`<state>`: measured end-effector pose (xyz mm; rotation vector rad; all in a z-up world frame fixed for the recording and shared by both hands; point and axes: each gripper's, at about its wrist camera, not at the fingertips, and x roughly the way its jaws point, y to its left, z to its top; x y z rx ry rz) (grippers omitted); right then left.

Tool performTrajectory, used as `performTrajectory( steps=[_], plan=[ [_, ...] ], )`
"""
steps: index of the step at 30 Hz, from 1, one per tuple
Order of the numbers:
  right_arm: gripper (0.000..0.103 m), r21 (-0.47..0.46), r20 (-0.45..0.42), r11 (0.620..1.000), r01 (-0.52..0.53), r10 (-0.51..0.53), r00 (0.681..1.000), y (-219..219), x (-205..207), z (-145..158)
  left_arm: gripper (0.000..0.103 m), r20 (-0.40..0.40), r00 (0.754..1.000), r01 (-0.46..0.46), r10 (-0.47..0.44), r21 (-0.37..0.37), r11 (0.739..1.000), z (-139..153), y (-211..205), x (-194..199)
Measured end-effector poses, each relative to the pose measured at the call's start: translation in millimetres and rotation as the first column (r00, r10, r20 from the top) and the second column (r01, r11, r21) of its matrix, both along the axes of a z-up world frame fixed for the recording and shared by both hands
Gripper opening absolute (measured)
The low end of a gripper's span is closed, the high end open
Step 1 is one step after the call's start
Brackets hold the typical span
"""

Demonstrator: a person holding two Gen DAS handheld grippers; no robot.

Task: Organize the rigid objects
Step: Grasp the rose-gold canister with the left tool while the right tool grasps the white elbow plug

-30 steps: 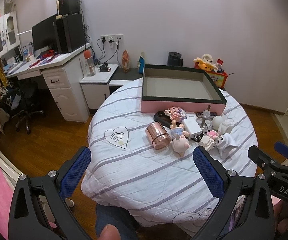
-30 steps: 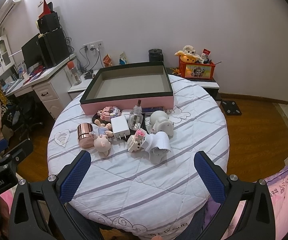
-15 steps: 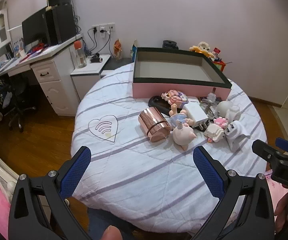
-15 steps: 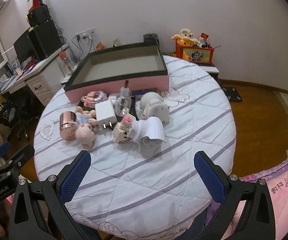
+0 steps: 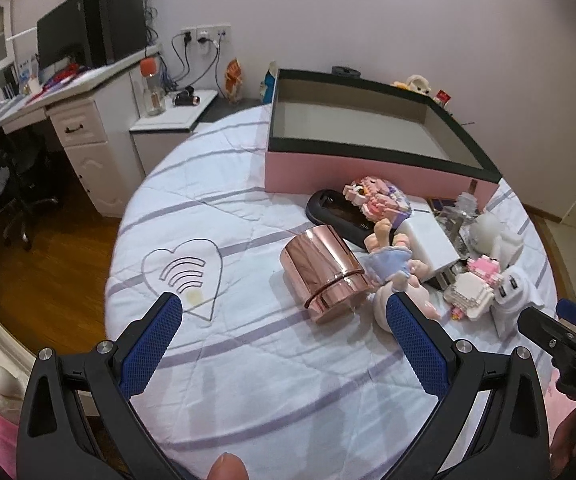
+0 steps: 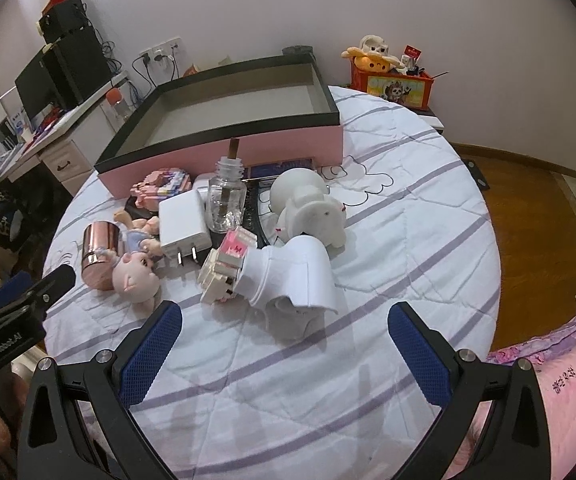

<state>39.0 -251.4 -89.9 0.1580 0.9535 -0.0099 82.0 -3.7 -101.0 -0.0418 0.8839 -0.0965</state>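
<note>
Both grippers now lower and nearer to table than a second ago; clutter looms larger, nothing picked yet. Approach step, sorting not begun.

Left gripper (image 5: 283,316): blue-padded jaws spread wide, empty, aimed at shiny rose-gold metal cylinder (image 5: 324,274) lying on its side. Right gripper (image 6: 283,326): spread wide, empty, hovering just short of white plastic elbow-shaped adapter (image 6: 292,276).

Pink-walled, black-rimmed open box (image 6: 223,148) behind pile, nothing visible inside; all trinkets on striped white tablecloth (image 6: 408,240).

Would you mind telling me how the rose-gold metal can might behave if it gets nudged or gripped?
The rose-gold can lies on its side on the quilted cloth, so it would probably roll when nudged. Its mirror finish looks slippery, and its rigid-looking wall should resist squeezing.
</note>
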Motion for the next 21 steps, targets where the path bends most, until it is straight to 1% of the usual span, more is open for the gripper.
performTrajectory(
  steps=[7,12,15,18,21],
  plan=[
    [0.103,-0.012,-0.015,1.000,-0.004,0.004,1.000,3,13,-8,0.103,-0.026,1.000,-0.006,0.006,-0.007,1.000,-18,-6,17],
    [0.103,-0.013,-0.025,1.000,-0.002,0.001,1.000,2,19,-15,0.103,-0.033,0.999,-0.012,0.011,-0.033,0.999,-30,-9,28],
    [0.103,-0.009,-0.029,1.000,0.000,0.000,1.000,1,23,-19,0.103,-0.036,0.999,-0.022,0.020,-0.054,0.998,-36,-6,32],
    [0.103,-0.002,-0.028,1.000,0.001,-0.001,1.000,1,26,-20,0.103,-0.042,0.998,-0.038,0.036,-0.056,0.998,-41,-2,39],
    [0.103,0.002,-0.028,1.000,0.001,-0.001,1.000,1,30,-24,0.103,-0.035,0.999,-0.031,0.030,-0.054,0.998,-41,-3,44]
  ],
)
